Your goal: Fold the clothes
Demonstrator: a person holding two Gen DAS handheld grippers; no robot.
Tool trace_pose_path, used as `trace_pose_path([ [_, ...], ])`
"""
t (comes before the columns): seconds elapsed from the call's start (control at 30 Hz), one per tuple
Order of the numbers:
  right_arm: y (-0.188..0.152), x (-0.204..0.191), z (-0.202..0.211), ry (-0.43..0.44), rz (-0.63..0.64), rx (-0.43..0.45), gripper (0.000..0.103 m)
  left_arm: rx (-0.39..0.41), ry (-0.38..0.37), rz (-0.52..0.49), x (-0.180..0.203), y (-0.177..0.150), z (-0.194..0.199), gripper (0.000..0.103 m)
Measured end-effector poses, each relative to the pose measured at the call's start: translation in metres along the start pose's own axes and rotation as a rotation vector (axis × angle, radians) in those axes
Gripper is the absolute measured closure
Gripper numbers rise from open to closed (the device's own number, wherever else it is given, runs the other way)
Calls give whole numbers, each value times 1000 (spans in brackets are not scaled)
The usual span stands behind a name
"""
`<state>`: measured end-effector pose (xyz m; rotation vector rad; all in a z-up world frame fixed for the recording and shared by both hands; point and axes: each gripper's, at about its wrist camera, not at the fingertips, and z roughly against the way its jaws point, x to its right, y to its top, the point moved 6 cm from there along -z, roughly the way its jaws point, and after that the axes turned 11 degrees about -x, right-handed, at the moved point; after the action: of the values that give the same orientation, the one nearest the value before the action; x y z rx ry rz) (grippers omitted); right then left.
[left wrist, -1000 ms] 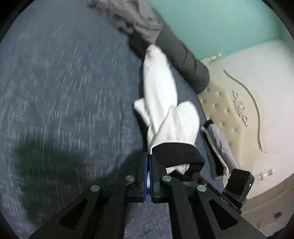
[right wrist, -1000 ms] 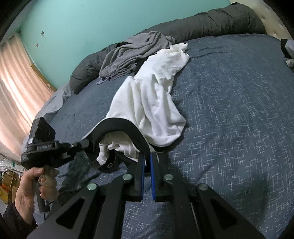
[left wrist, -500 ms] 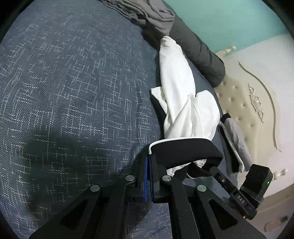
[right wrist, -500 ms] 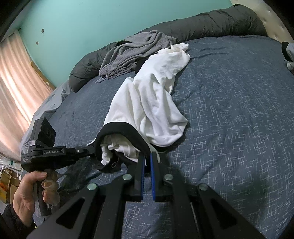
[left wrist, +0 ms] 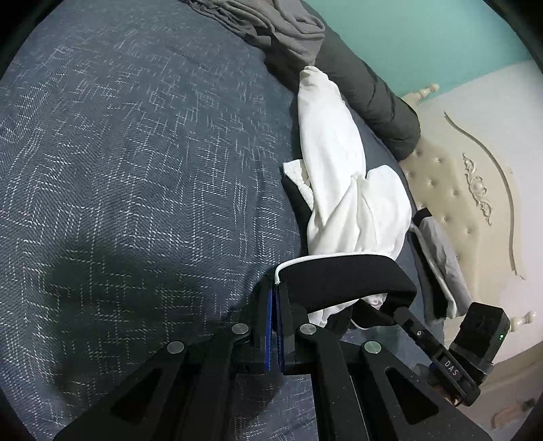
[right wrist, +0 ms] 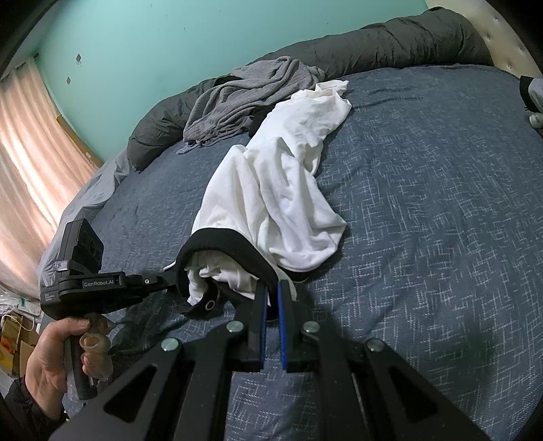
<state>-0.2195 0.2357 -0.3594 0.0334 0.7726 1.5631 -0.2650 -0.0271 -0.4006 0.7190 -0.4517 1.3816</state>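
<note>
1. Left tongs: jaws pressed together, pinching cloth at the tips, angled downward.
2. Right tongs: jaws nearly together, clamped on cloth, angled downward.
3. Left hand: fingers wrapped round the handle, dark sleeve at wrist.

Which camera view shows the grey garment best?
The right wrist view: the grey garment lies whole, crumpled against the dark rolled duvet. The left wrist view shows only part of it, cut off at the top edge.

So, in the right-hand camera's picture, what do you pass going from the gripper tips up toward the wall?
Right gripper → black waistband → white garment → grey garment → dark rolled duvet → teal wall.
</note>
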Motion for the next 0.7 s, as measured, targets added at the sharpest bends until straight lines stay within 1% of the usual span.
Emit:
trace_pose_path([
  [0.1,0,0,0,2,-1,1,98,0,11,-1,4,1,-3,101],
  [0.17,1,0,0,3,-1,1,98,8,32,-2,6,3,-1,100],
  [0.2,1,0,0,3,-2,2,98,13,45,-2,6,4,0,98],
  [0.23,1,0,0,4,-2,3,98,21,62,-5,6,5,2,92],
  [0.3,2,0,1,4,-2,5,98,45,104,-19,9,7,10,85],
  [0.5,4,-2,2,5,2,10,98,136,254,-153,34,9,35,83],
  [0.63,6,-5,2,9,5,13,98,136,309,-247,54,1,33,83],
  [0.7,6,-6,2,9,8,12,98,117,313,-278,62,-3,24,83],
])
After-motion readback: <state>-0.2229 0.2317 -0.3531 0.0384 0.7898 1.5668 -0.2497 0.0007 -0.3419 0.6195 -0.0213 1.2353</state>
